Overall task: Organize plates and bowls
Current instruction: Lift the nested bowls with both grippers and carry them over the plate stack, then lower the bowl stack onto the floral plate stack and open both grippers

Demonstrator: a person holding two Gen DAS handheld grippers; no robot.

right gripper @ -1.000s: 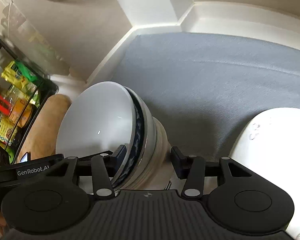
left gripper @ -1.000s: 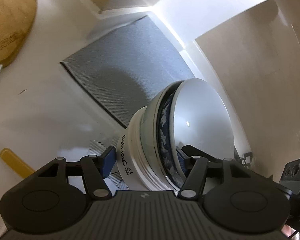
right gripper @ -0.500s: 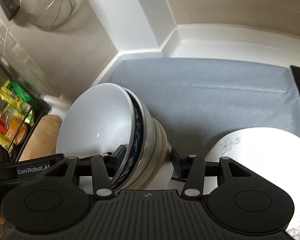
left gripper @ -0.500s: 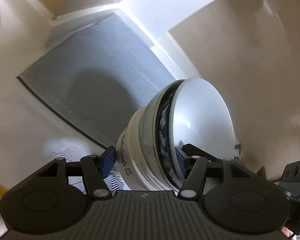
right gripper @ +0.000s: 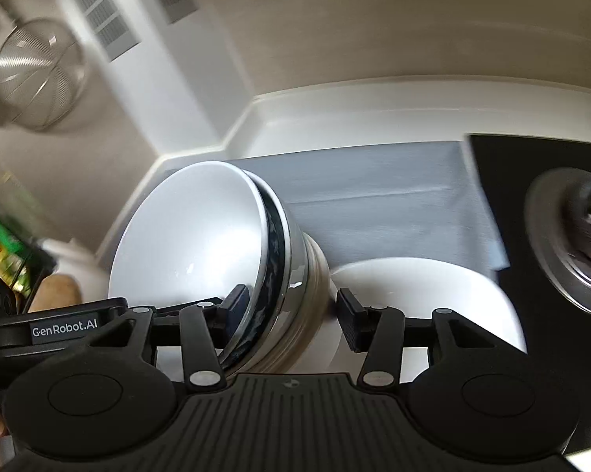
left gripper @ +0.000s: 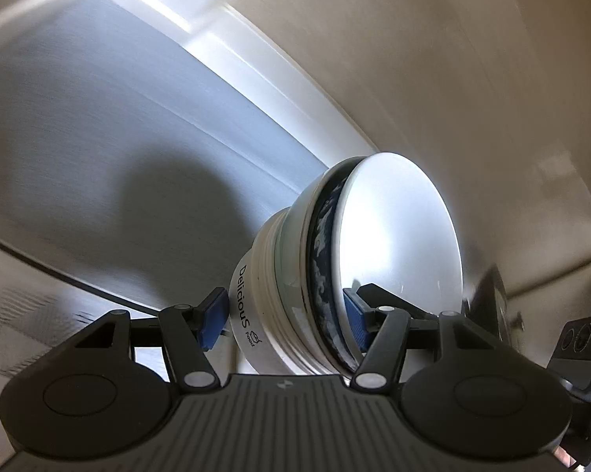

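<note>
A nested stack of bowls is held in the air between the two grippers, tipped on its side so its axis runs roughly level. In the left wrist view the stack sits in the lower centre of the frame: the foot, printed "Delicious", points to the lower left and the open mouth faces right. The left gripper has its jaws grasping the stack, one blue pad by the foot and the other inside the white inner bowl's rim. A dark blue patterned bowl shows as a band between the white ones.

In the right wrist view the same stack lies in the centre-left of the frame with its mouth facing left and its foot to the right. The right gripper holds it: the left finger reaches inside the rim, but the right finger stands slightly apart from the ribbed foot, so I cannot tell how firmly the jaws are clenched.

Below the stack a grey mat lies on the white surface in a corner. A white plate sits in the lower right of that frame, just beside the foot. At the right edge are a black panel and a metal burner. A wire strainer hangs at the upper left.
</note>
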